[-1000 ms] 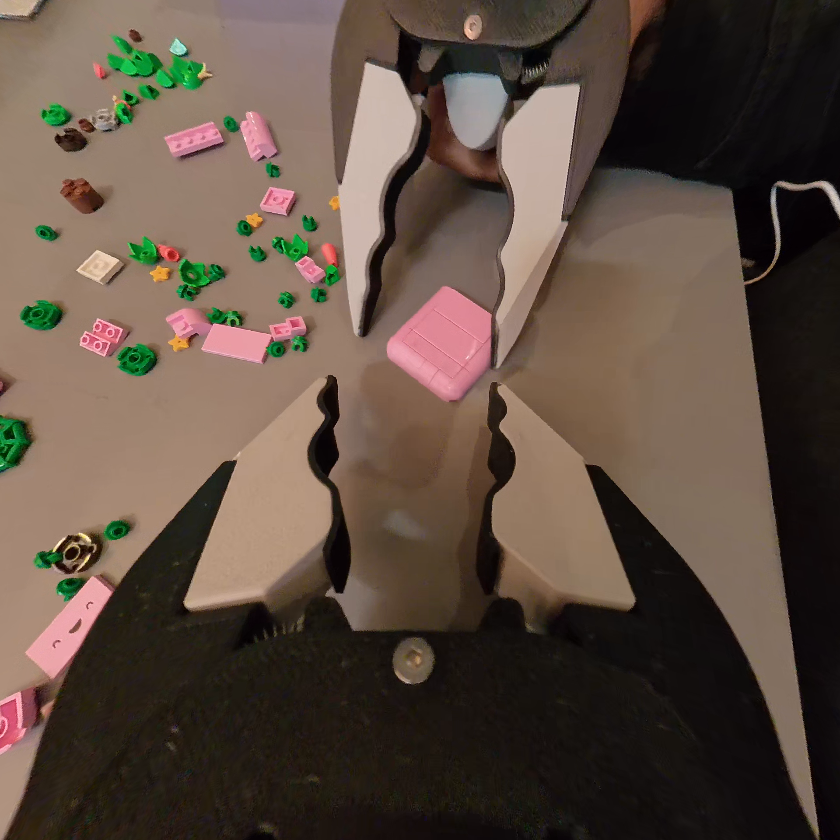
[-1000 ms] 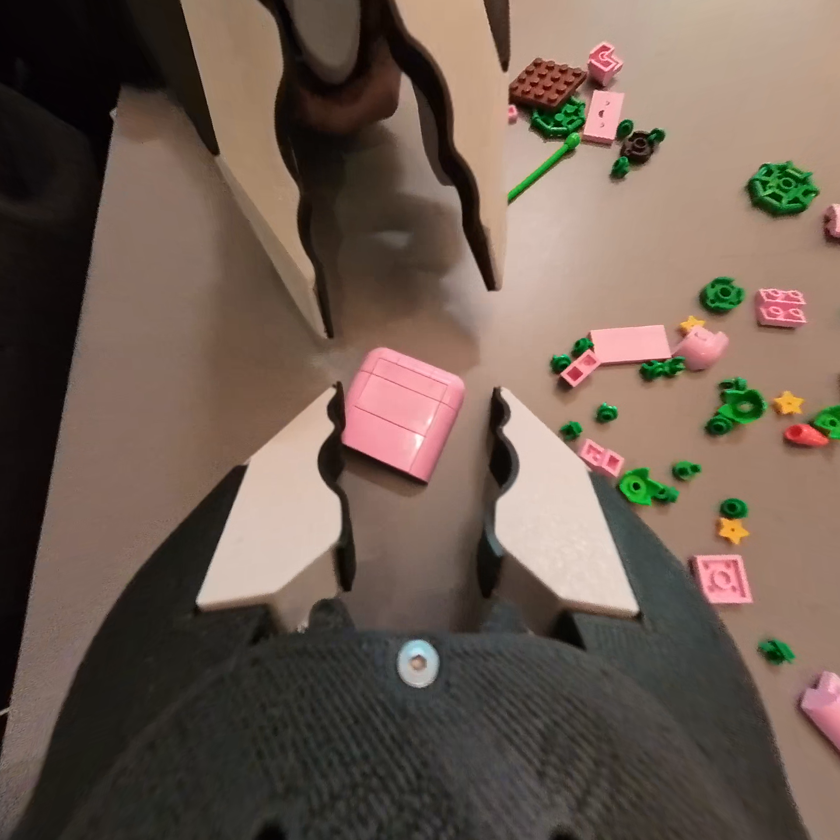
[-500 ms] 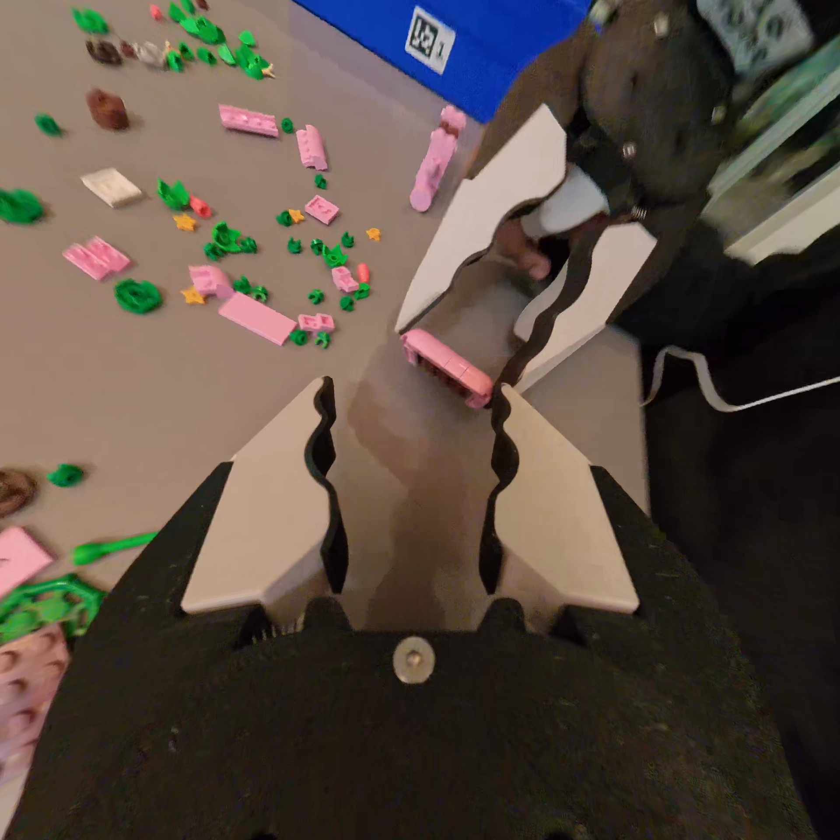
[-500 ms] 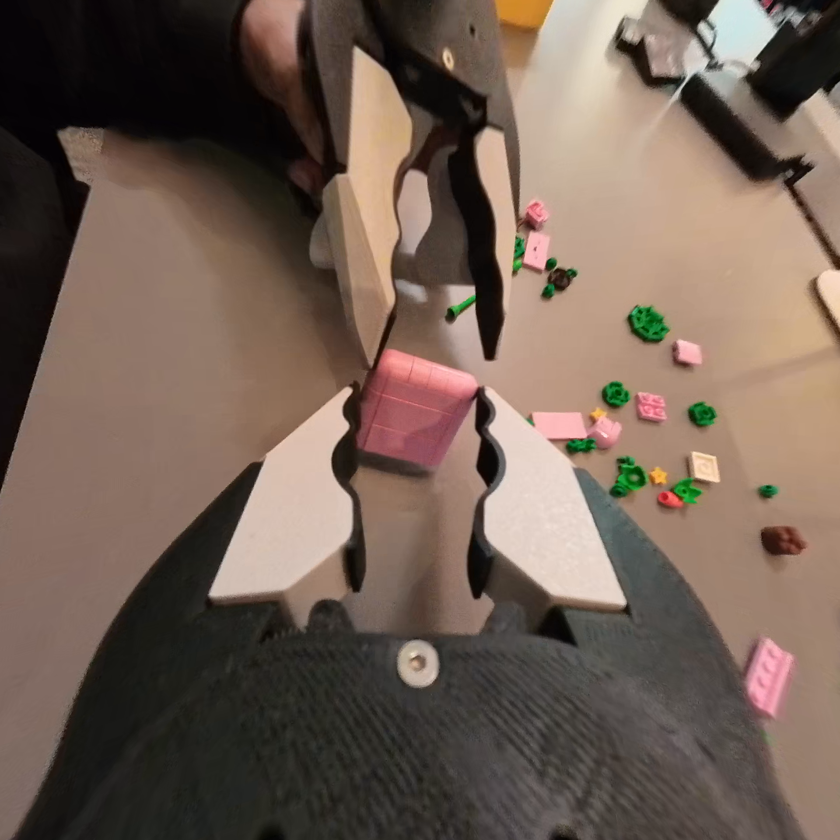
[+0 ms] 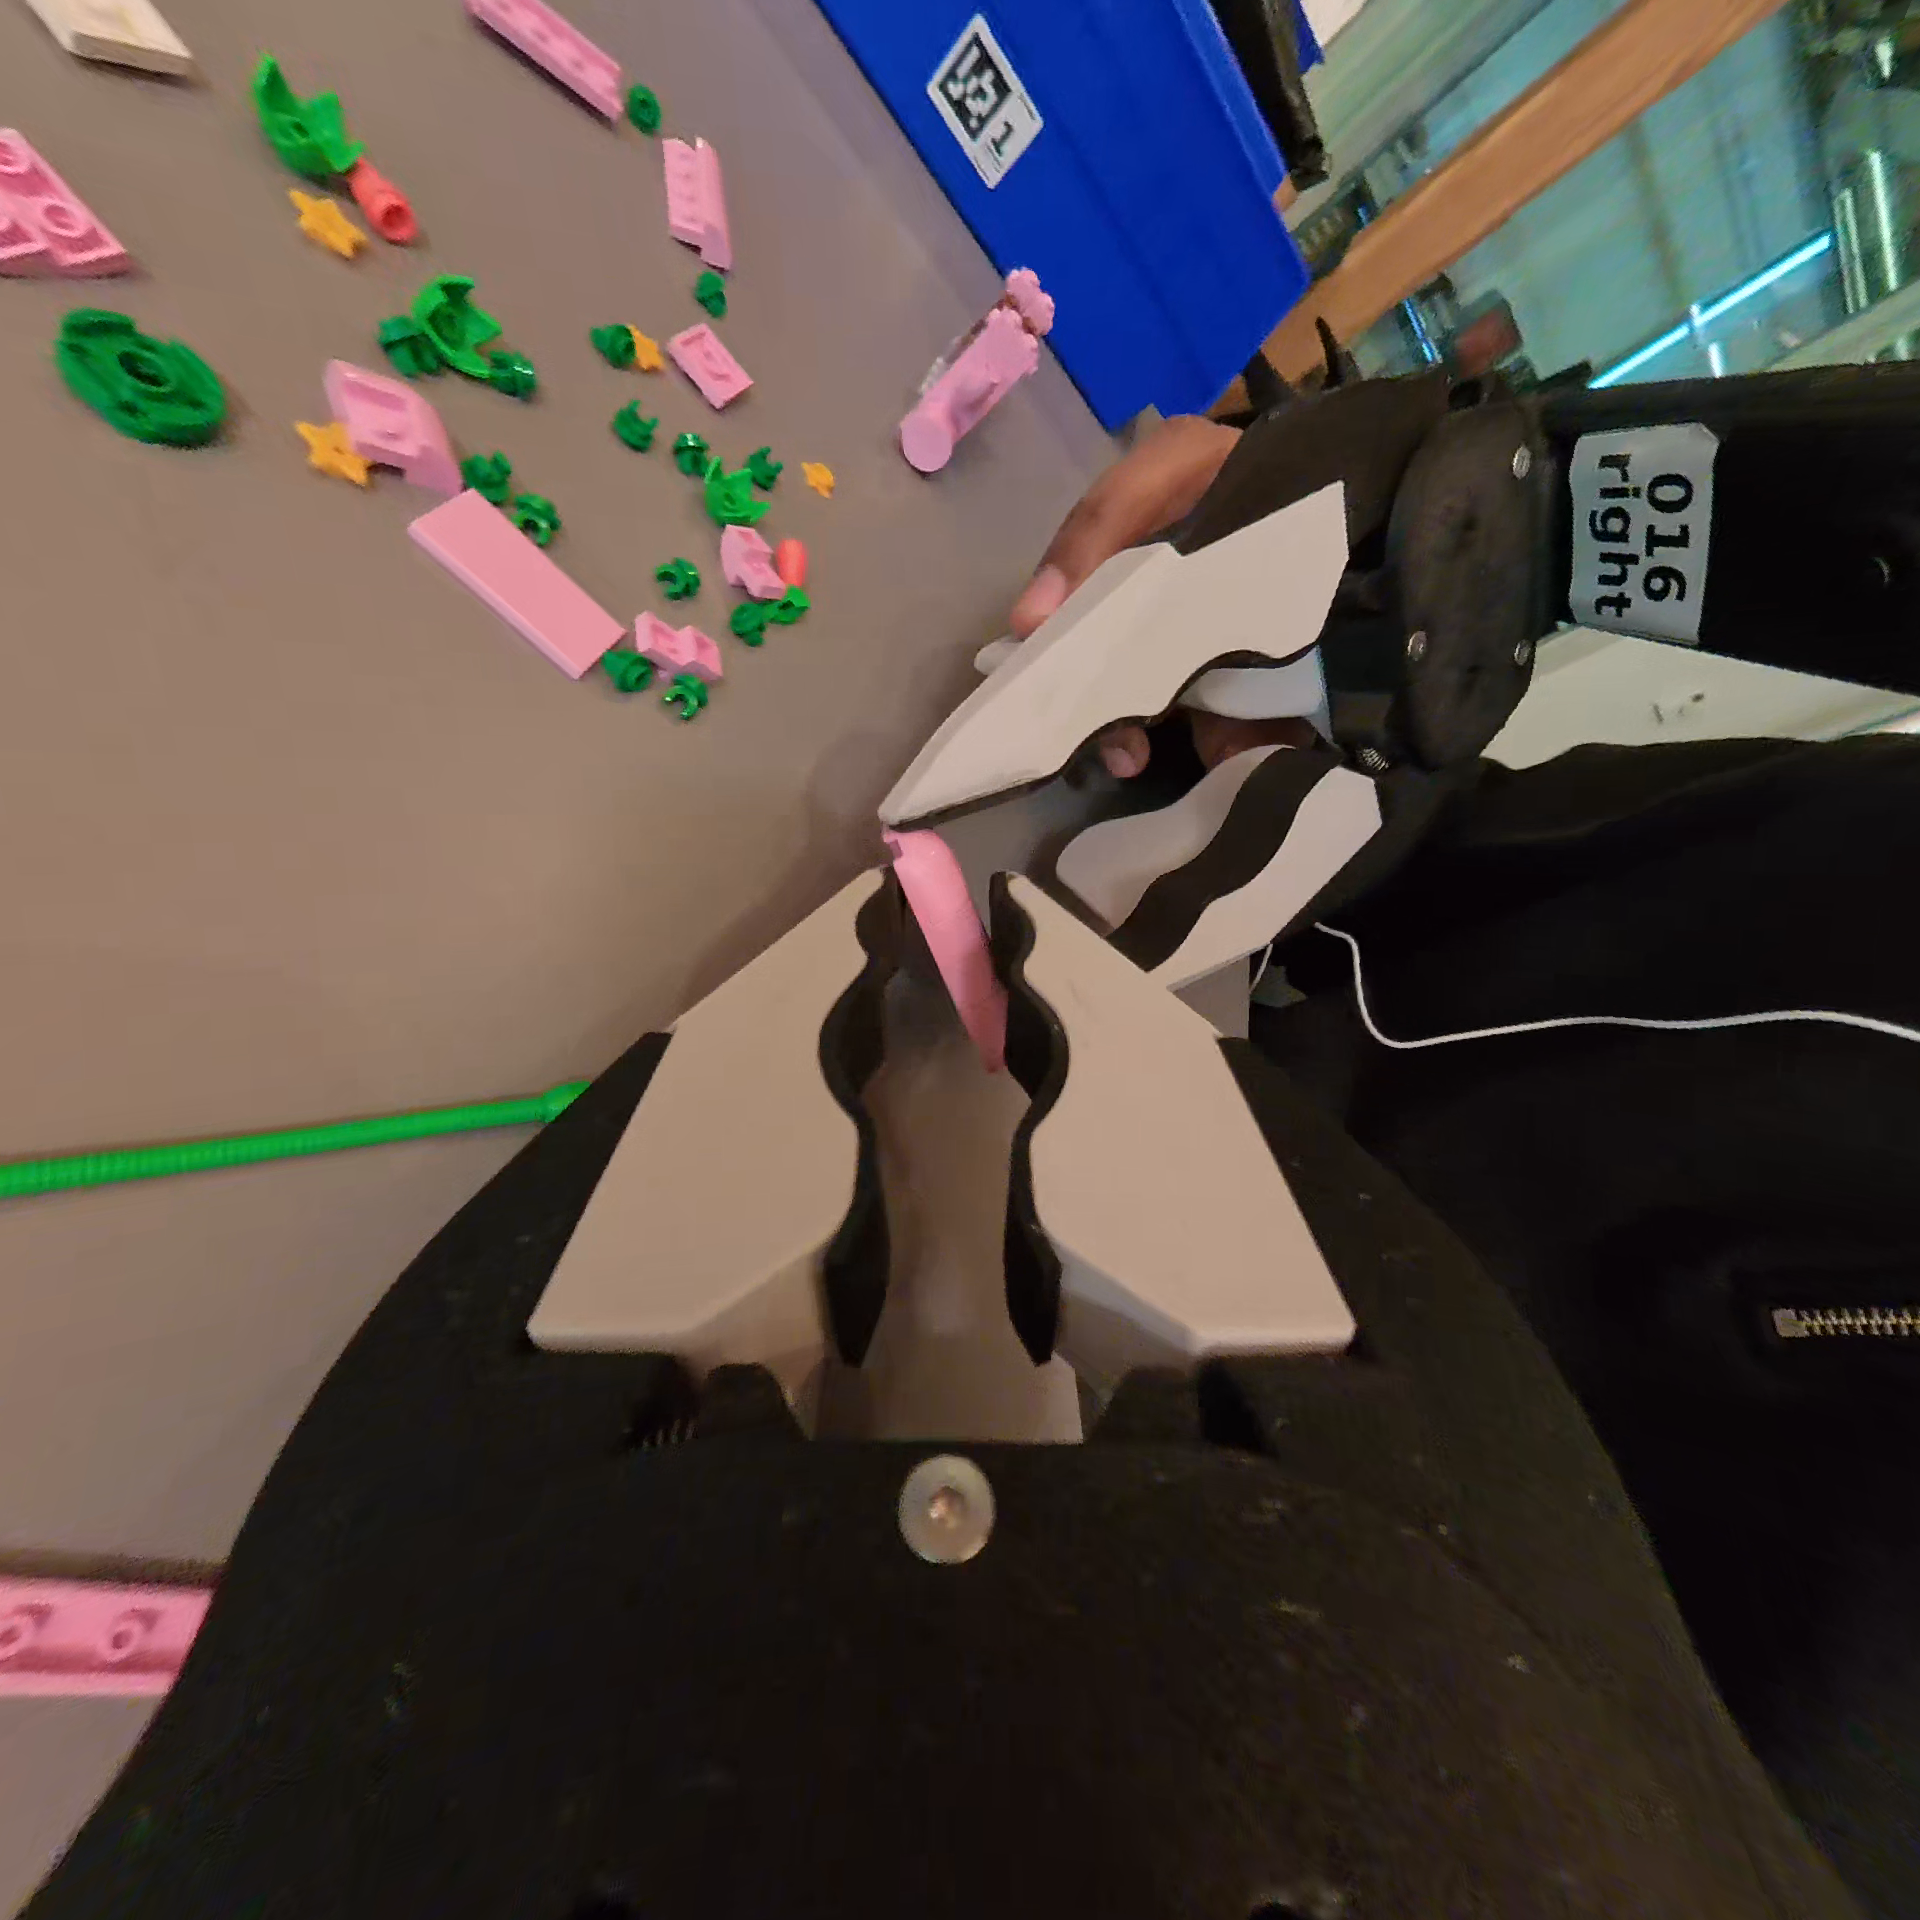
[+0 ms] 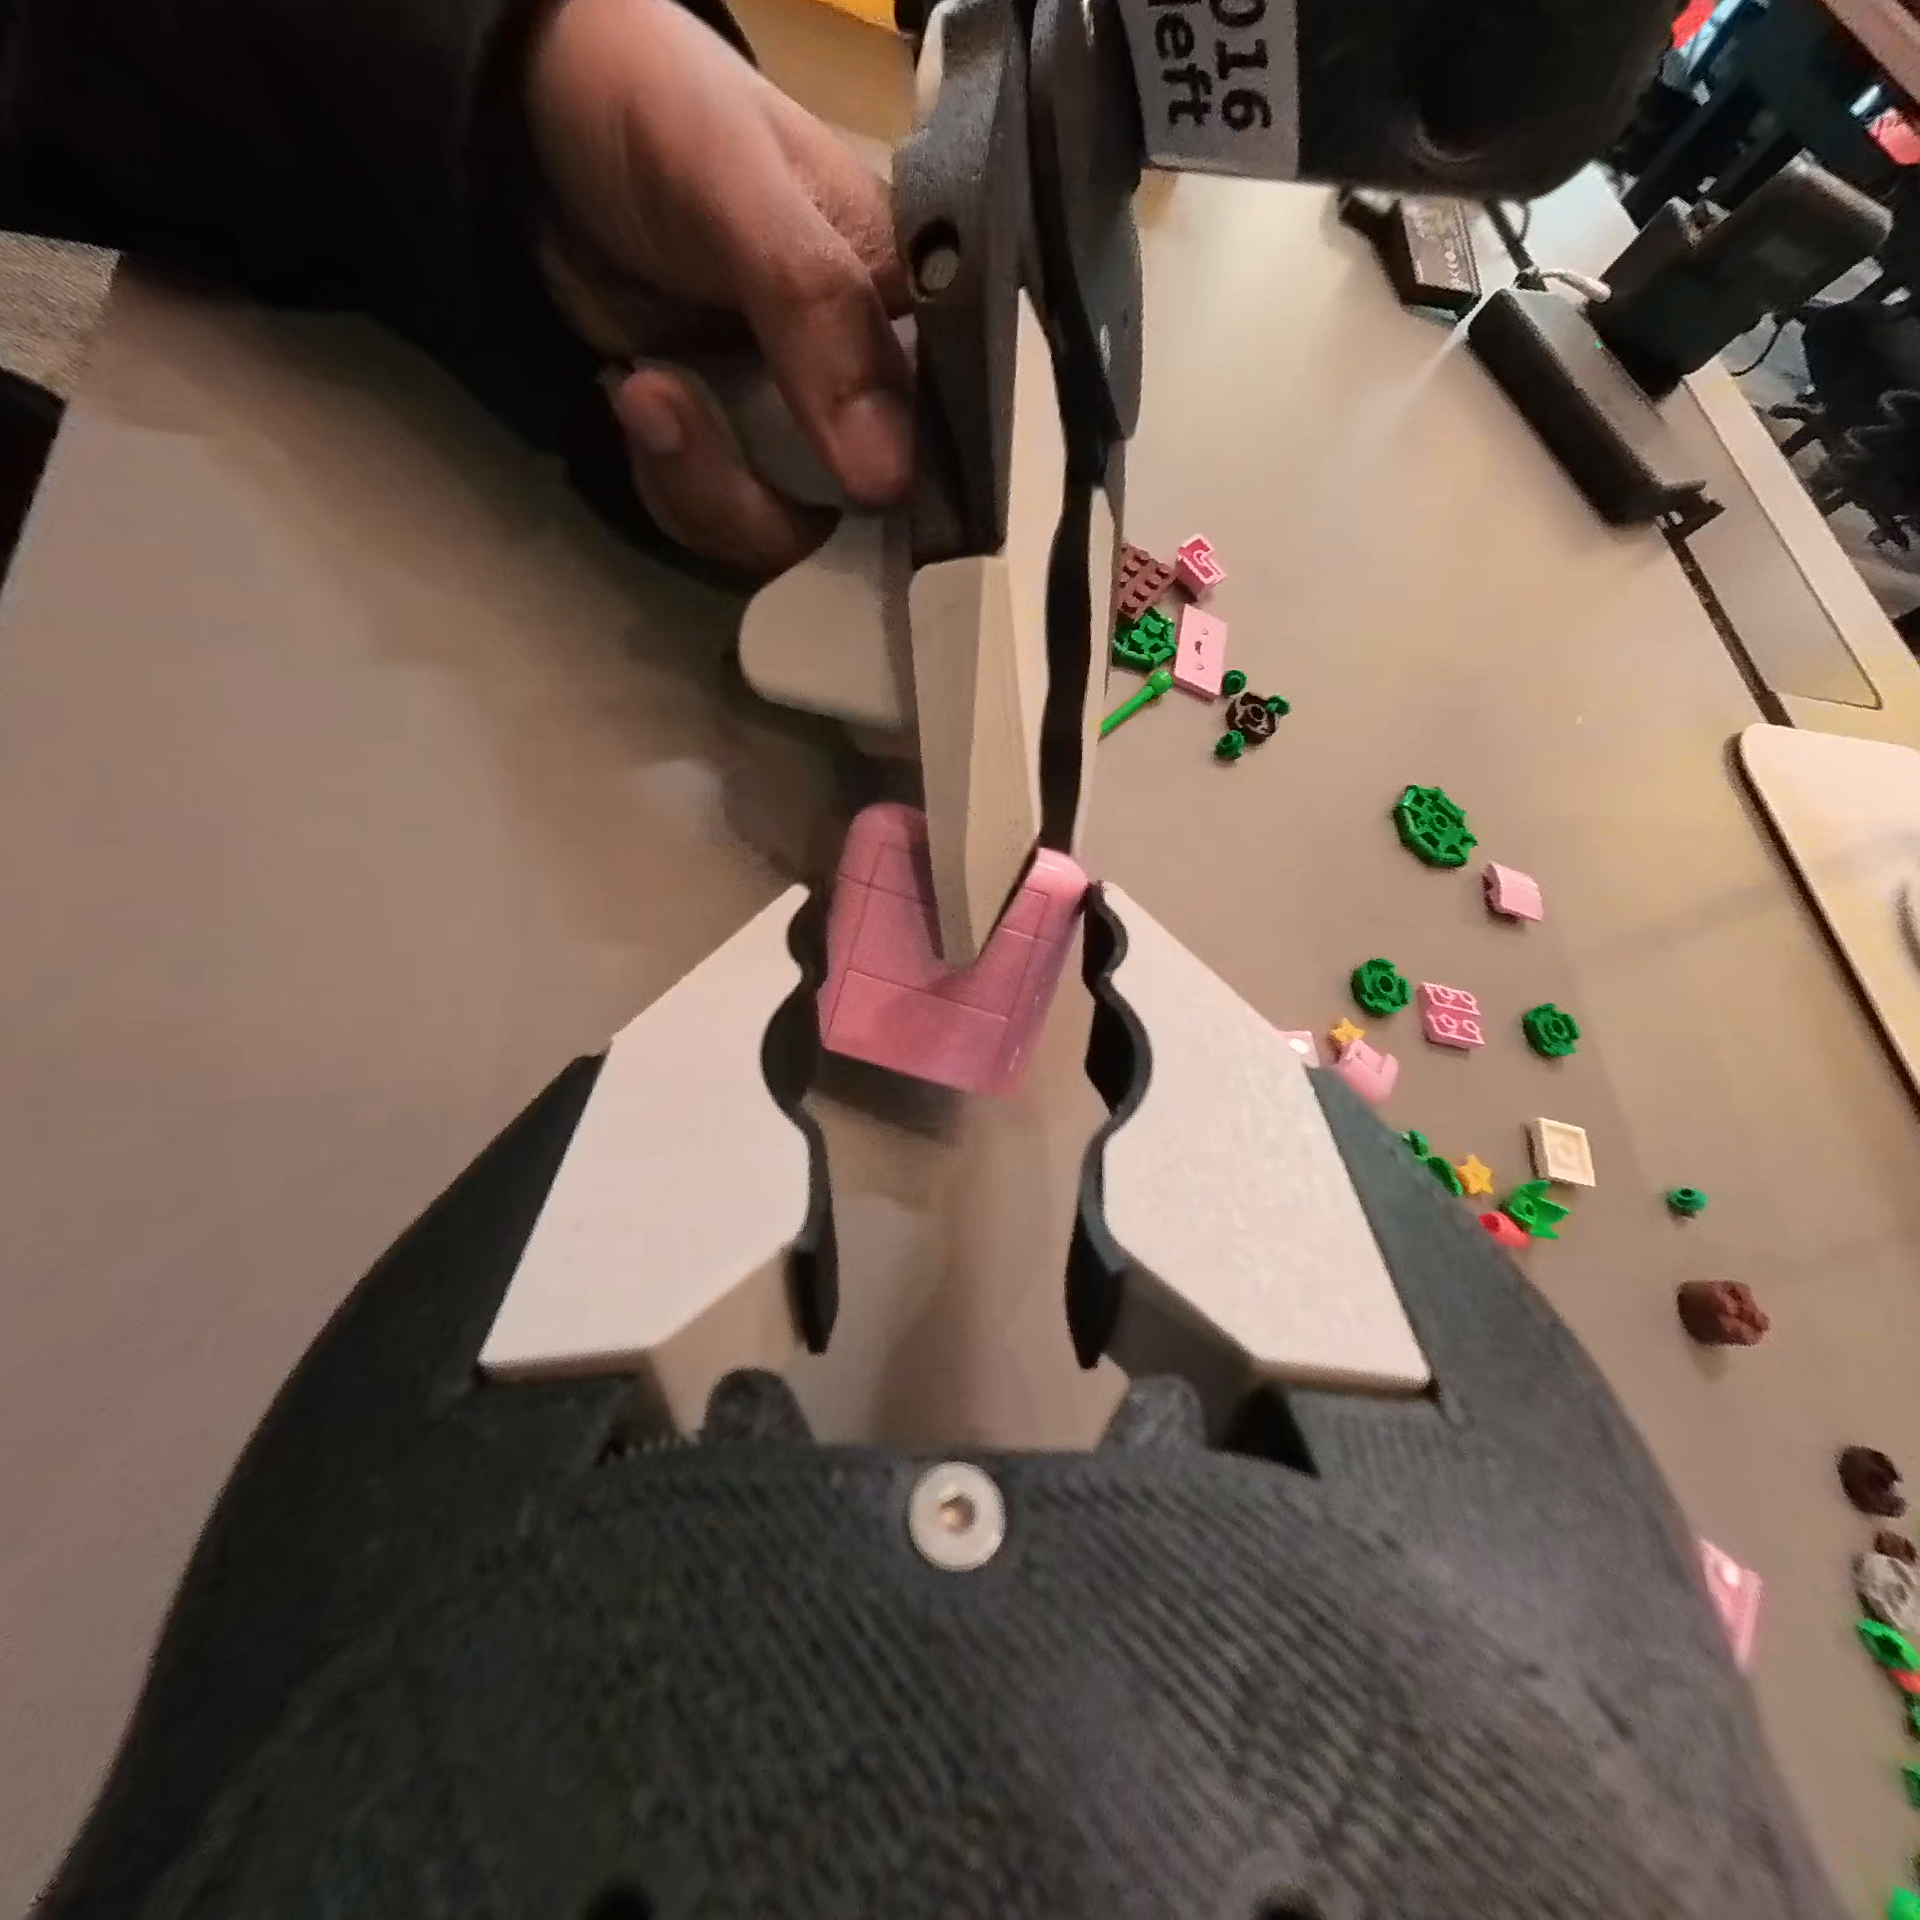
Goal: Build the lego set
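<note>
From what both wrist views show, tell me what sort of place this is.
Probably an office or lab workspace. Loose pink and green toy bricks lie scattered on a wide grey table; a black power adapter with cables sits at its far edge, and dark office chairs stand beyond.

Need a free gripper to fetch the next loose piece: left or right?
Probably left. The right gripper spans the pink block's width, carrying it; the left gripper only pinches its thin edge, so it could let go first.

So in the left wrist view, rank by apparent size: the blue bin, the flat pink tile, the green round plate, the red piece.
1. Blue bin
2. Flat pink tile
3. Green round plate, looks only a little smaller than the tile
4. Red piece

The bin is partly cut off.
</note>
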A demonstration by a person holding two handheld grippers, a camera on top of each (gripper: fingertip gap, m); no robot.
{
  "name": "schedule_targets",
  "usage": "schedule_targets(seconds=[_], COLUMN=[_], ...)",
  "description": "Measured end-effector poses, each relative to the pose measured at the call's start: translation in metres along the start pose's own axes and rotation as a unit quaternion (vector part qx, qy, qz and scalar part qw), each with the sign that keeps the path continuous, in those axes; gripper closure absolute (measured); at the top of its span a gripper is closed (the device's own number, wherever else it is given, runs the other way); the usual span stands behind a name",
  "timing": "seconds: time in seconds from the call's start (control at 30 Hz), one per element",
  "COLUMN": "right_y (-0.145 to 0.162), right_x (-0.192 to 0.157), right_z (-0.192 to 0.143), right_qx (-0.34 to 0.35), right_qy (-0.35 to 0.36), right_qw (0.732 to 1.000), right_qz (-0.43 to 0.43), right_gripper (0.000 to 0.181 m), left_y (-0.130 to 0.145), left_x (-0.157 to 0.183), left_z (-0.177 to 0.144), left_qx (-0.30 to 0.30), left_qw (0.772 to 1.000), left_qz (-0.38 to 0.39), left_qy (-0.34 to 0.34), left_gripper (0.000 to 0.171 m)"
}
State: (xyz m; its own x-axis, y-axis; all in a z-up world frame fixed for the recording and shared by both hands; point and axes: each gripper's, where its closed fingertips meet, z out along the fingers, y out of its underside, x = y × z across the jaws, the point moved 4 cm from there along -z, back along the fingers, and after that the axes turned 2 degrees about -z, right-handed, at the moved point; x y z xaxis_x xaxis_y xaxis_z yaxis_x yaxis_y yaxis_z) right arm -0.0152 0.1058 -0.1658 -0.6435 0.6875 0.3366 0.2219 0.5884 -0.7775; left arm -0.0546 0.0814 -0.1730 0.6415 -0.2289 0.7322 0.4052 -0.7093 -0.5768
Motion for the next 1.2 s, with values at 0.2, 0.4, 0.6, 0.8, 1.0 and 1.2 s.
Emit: schedule_targets(seconds=[0.2, 0.4, 0.6, 0.8, 1.0, 1.2], right_y=[0.002, -0.012, -0.018, -0.022, -0.024, -0.026], right_x=[0.02, 0.033, 0.027, 0.028, 0.033, 0.032], right_z=[-0.011, -0.032, -0.032, -0.037, -0.044, -0.044], right_qx=[0.048, 0.187, 0.208, 0.229, 0.239, 0.235], right_qy=[-0.013, -0.117, -0.155, -0.158, -0.152, -0.146], right_qw=[0.991, 0.93, 0.917, 0.91, 0.906, 0.91], right_qz=[0.124, 0.293, 0.303, 0.308, 0.314, 0.308], right_gripper=[0.132, 0.141, 0.16, 0.173, 0.173, 0.173], left_y=[-0.011, -0.029, -0.032, -0.03, -0.023, -0.022], left_x=[0.0, 0.024, 0.037, 0.041, 0.042, 0.043], left_z=[-0.013, -0.033, -0.033, -0.033, -0.024, -0.023], left_qx=[0.041, 0.117, 0.132, 0.13, 0.103, 0.102], left_qw=[0.999, 0.985, 0.982, 0.98, 0.984, 0.982], left_qz=[-0.016, -0.004, 0.039, 0.059, 0.117, 0.142], left_qy=[0.029, 0.126, 0.132, 0.136, 0.089, 0.068], left_gripper=[0.165, 0.166, 0.166, 0.163, 0.159, 0.163])
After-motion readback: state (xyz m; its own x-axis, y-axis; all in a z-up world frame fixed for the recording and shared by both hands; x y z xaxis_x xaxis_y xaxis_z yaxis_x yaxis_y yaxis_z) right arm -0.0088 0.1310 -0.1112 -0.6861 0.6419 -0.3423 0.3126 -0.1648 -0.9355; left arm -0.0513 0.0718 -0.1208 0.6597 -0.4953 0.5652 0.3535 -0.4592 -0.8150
